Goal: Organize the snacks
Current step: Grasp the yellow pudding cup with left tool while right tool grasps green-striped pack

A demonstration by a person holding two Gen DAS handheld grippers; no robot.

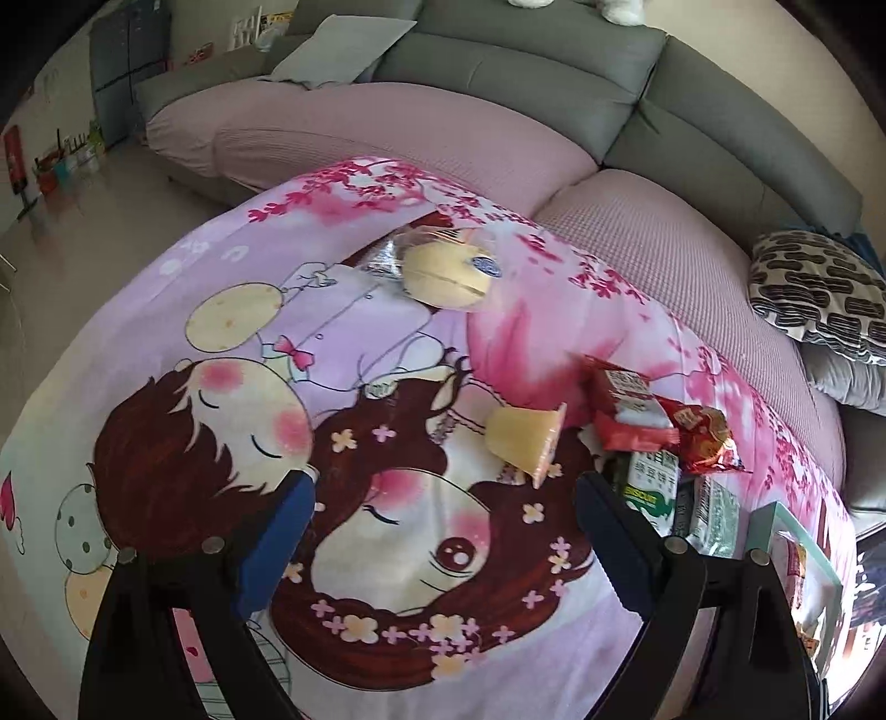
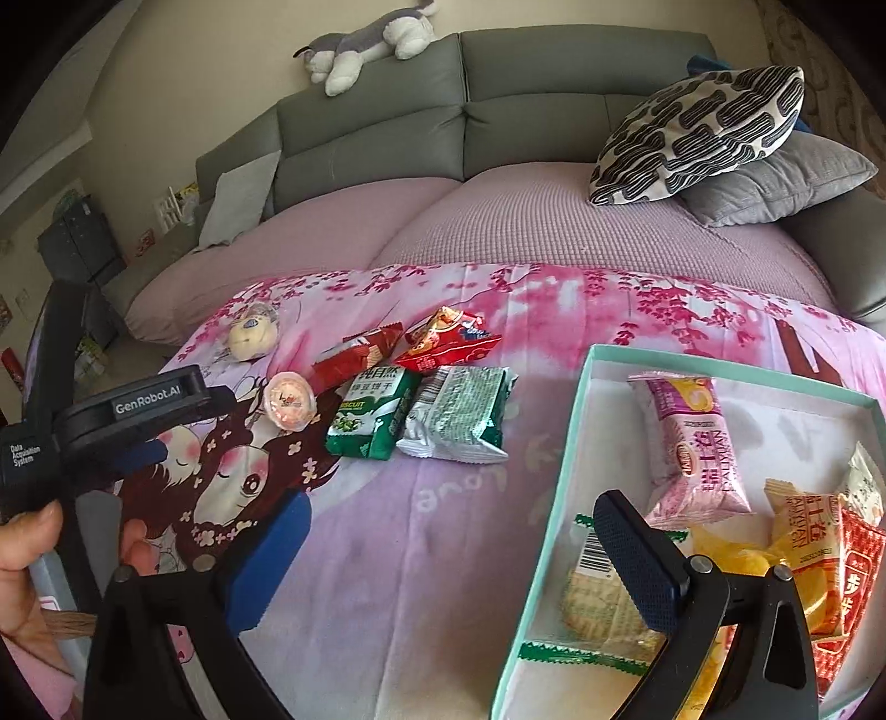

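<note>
Loose snacks lie on a pink cartoon cloth [image 1: 221,343]. A jelly cup [image 1: 526,437] lies on its side just ahead of my open, empty left gripper [image 1: 443,498]. A wrapped bun [image 1: 448,271] lies farther back. Red packets [image 1: 637,410] and green biscuit packs [image 1: 653,482] sit to the right. In the right wrist view the jelly cup [image 2: 290,401], bun [image 2: 252,335], red packets [image 2: 448,343] and green packs [image 2: 376,418] lie left of a mint-edged box [image 2: 559,482] holding several snacks. My right gripper [image 2: 451,531] is open and empty over the box's left edge.
A grey sofa [image 2: 443,127] with pink seat covers stands behind the cloth. A patterned cushion [image 2: 703,127] and grey pillow sit at right, a plush toy [image 2: 365,44] on the backrest. The left gripper's body [image 2: 127,410] and a hand show at left.
</note>
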